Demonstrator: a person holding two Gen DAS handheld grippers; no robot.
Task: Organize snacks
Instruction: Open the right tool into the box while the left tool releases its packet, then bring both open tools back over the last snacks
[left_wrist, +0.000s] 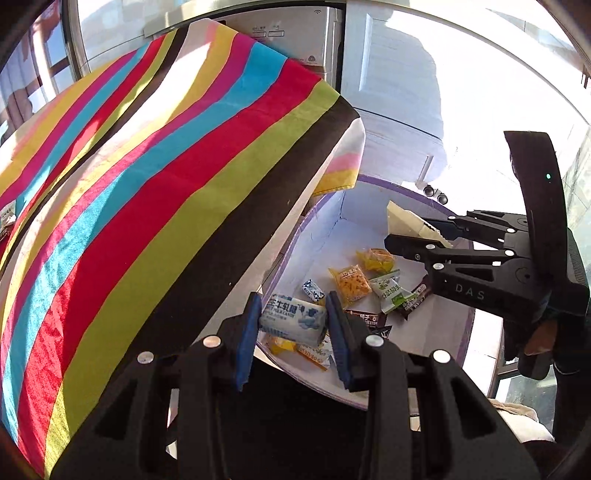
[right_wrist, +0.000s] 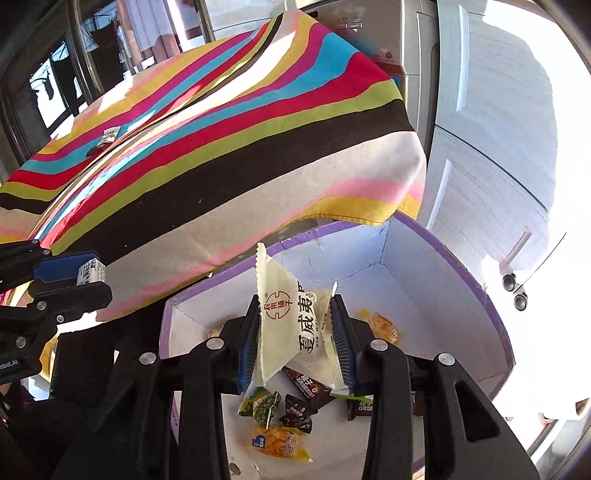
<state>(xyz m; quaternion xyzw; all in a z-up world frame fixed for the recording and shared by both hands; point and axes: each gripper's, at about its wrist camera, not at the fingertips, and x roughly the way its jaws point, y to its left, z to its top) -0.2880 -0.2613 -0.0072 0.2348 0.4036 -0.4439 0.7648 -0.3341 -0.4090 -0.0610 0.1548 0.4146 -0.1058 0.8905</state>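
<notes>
My left gripper (left_wrist: 291, 319) is shut on a pale blue milk candy packet (left_wrist: 293, 320), held over the near edge of a white box with a purple rim (left_wrist: 373, 181). In the right wrist view that same gripper (right_wrist: 92, 273) shows at the far left with the milk candy packet (right_wrist: 90, 272). My right gripper (right_wrist: 295, 330) is shut on a cream snack packet with red and black print (right_wrist: 295, 325), hanging over the open box (right_wrist: 461, 258). In the left wrist view the right gripper (left_wrist: 413, 236) holds the cream packet (left_wrist: 404, 221) above the box. Several wrapped snacks (left_wrist: 351, 282) lie on the box floor.
A table under a bright striped cloth (left_wrist: 147, 166) stands beside the box, with a small packet (right_wrist: 110, 134) lying on it. Behind are a silver appliance (left_wrist: 295, 37) and white panelled doors (right_wrist: 498, 147). A hand (left_wrist: 543, 332) grips the right gripper's handle.
</notes>
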